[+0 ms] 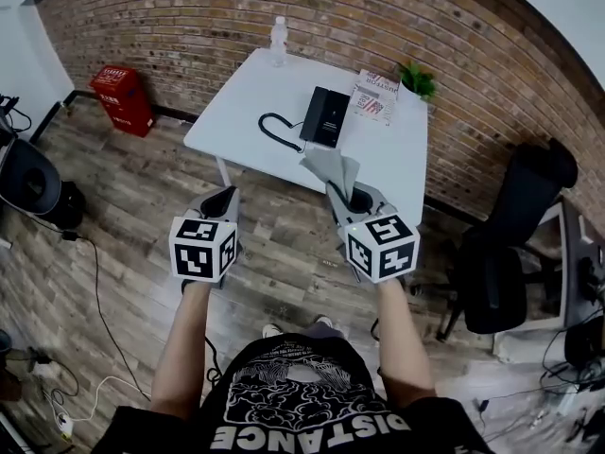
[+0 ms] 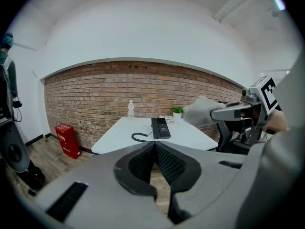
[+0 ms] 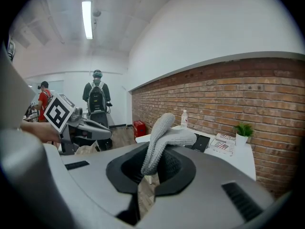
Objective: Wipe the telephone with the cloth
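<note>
Left gripper (image 2: 155, 147): the jaws are seen pressed together, with nothing held between them; the gripper is held at the lower centre-left of the head view, over the wooden floor (image 1: 142, 216).
Right gripper (image 3: 153, 162): the jaws are closed on a grey cloth (image 3: 161, 137), which stands up out of them and folds over at its top.
Telephone (image 1: 326, 116): a black set is shown lying flat on the white table (image 1: 246, 93), at the upper centre of the head view, with its cord (image 1: 274, 130) looped to the left. It is well apart from both grippers, and the cloth is not touching it.
Stage (judged): the approach is under way; wiping has not begun.
Risk, slip: only one end of the cloth appears to be pinched, so it could be pulled free if it is dragged hard across the set.
Risk, shift: the telephone is not steadied by anything, so it could be pushed along the table, or the handset lifted off, by a firm stroke; the empty gripper could be used to brace it.
Risk, snag: the looped cord could be caught by the cloth or a jaw.
Edges: the near table edge lies between the grippers and the telephone and must be cleared from above.
Open room: bare tabletop is available left of the cord; a printed sheet (image 1: 374, 97) and a small plant (image 1: 416, 80) crowd the upper right, a bottle (image 1: 278, 41) stands at the far edge, and an office chair (image 1: 515, 244) limits room at the right of the frame.
</note>
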{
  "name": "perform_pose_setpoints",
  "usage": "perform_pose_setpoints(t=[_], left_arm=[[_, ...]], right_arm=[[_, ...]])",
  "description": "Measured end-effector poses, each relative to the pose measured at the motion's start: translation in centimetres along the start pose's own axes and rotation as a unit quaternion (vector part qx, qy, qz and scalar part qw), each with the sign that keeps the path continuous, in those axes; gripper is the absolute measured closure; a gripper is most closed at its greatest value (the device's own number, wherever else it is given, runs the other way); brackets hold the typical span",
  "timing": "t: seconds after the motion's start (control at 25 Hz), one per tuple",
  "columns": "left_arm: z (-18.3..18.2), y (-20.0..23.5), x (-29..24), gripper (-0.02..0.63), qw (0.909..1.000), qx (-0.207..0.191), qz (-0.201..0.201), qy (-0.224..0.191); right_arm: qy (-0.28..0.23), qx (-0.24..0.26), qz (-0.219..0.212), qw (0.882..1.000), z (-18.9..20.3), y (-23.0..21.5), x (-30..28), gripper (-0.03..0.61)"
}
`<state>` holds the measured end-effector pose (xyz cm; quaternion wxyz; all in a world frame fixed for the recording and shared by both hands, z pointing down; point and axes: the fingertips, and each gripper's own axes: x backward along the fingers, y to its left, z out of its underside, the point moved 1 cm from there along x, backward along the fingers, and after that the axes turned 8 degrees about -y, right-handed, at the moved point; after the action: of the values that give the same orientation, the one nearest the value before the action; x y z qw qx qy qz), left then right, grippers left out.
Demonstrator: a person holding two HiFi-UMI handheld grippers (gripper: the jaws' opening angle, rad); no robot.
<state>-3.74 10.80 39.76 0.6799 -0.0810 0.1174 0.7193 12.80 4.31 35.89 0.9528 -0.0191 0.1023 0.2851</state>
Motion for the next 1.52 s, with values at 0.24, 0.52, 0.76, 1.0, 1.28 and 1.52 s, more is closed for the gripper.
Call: perform_pose_setpoints(t=[0.24,0.52,0.76,1.0,1.28,1.52], left_arm=[[-0.4,1.7,-1.7,0.607,1.0,-0.004,0.008,0.005],[-1.3,3.5,-5.5,0.607,0.9998,-0.015,0.008,0.009],[-2.2,4.4,-11.5,0.607,0.9996,-0.017,0.014,0.017],[-3.3,5.4,-18.8,0.607,0.9992,-0.015,0.022,0.029],[-3.8,7.0,-25.9,0.607,0.9981,-0.011,0.026,0.055],[-3.2,7.6,-30.7,0.607,0.9966,-0.009,0.029,0.077]], right_arm=[[-0.007,-0.004,0.008,1.0,-0.5,-0.9,-2.3,0.566],[-0.013,-0.012,0.014,1.0,-0.6,-3.8,-5.7,0.566],[-0.01,-0.016,0.015,1.0,-0.3,-8.7,-9.7,0.566],[0.0,-0.024,0.01,1.0,-0.4,-14.4,-14.8,0.566],[0.019,-0.042,0.006,0.999,0.2,-20.4,-21.0,0.566],[0.033,-0.05,0.011,0.998,1.2,-24.5,-25.7,0.566]])
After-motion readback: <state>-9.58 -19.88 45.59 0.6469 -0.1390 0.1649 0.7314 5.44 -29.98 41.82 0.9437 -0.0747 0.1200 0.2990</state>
